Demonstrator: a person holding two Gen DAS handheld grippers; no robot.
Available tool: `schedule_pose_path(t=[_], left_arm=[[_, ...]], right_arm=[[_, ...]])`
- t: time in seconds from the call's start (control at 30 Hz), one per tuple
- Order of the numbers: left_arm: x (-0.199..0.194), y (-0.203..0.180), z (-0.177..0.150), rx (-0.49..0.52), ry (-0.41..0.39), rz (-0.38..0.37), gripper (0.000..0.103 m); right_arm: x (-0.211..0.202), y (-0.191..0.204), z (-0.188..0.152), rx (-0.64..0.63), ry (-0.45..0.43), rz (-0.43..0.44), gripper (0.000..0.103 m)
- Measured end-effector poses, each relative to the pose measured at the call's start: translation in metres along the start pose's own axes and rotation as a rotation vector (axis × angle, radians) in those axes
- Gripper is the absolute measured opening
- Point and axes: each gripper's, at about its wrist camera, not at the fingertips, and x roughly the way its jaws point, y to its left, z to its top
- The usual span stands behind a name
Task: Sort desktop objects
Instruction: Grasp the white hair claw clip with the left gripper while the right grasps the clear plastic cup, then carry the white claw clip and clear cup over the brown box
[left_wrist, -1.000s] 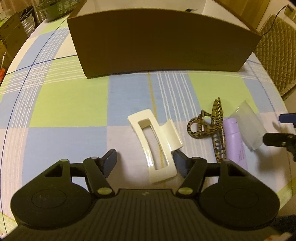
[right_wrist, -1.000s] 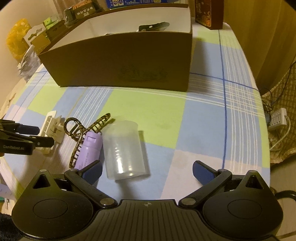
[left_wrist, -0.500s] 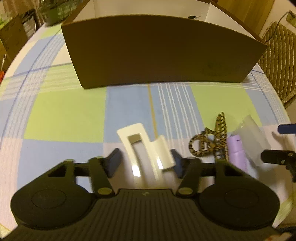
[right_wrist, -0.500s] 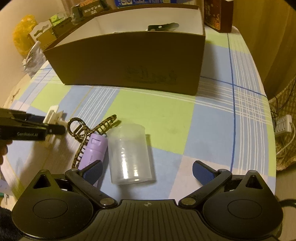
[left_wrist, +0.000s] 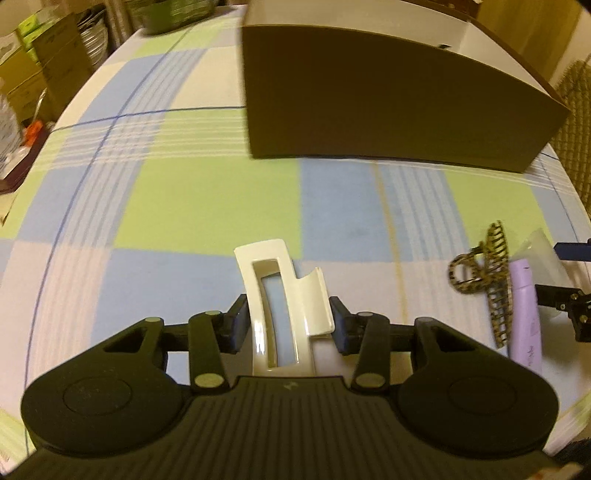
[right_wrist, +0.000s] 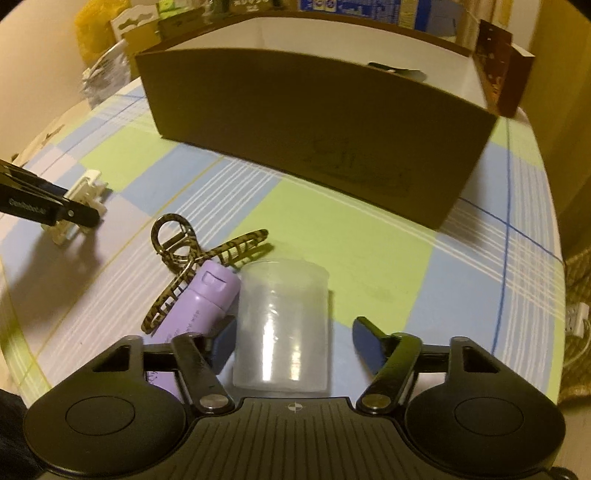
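My left gripper (left_wrist: 288, 325) is shut on a cream hair claw clip (left_wrist: 284, 299), held just above the checked tablecloth. The clip also shows in the right wrist view (right_wrist: 79, 201) between the left fingers. My right gripper (right_wrist: 293, 347) is open around a clear plastic cup (right_wrist: 282, 325) lying on its side; the left pad touches it and the right pad stands apart. A purple bottle (right_wrist: 195, 314) and a leopard-print claw clip (right_wrist: 195, 266) lie against the cup's left side. They also show in the left wrist view: the bottle (left_wrist: 524, 314) and the leopard clip (left_wrist: 487, 280).
A large brown cardboard box (left_wrist: 388, 107) stands open at the back of the table, also in the right wrist view (right_wrist: 314, 140), with a dark item inside. Boxes and clutter (left_wrist: 33, 66) stand beyond the table's left edge. A wicker chair (left_wrist: 576, 133) is at the right.
My left gripper has closed on the cream clip and swung left with it. My right gripper has moved forward so the clear cup sits between its fingers, which have narrowed.
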Motion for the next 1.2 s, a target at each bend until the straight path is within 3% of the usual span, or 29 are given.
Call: schedule_pose_path(t=[0.1, 0.53, 1.2], left_arm=[[-0.003, 0.008, -0.005, -0.022, 0.001, 0.009, 0.039], [-0.012, 0.010, 0.002, -0.012, -0.026, -0.014, 0.038], [-0.072, -0.013, 0.046, 0.036, -0.213, -0.112, 0.039]], right_arm=[[0.003, 0.005, 0.001, -0.021, -0.014, 0.011, 0.050], [-0.019, -0.004, 0.021, 0.049, -0.054, -0.016, 0.049], [-0.051, -0.001, 0.053, 0.107, -0.123, 0.054, 0.049]])
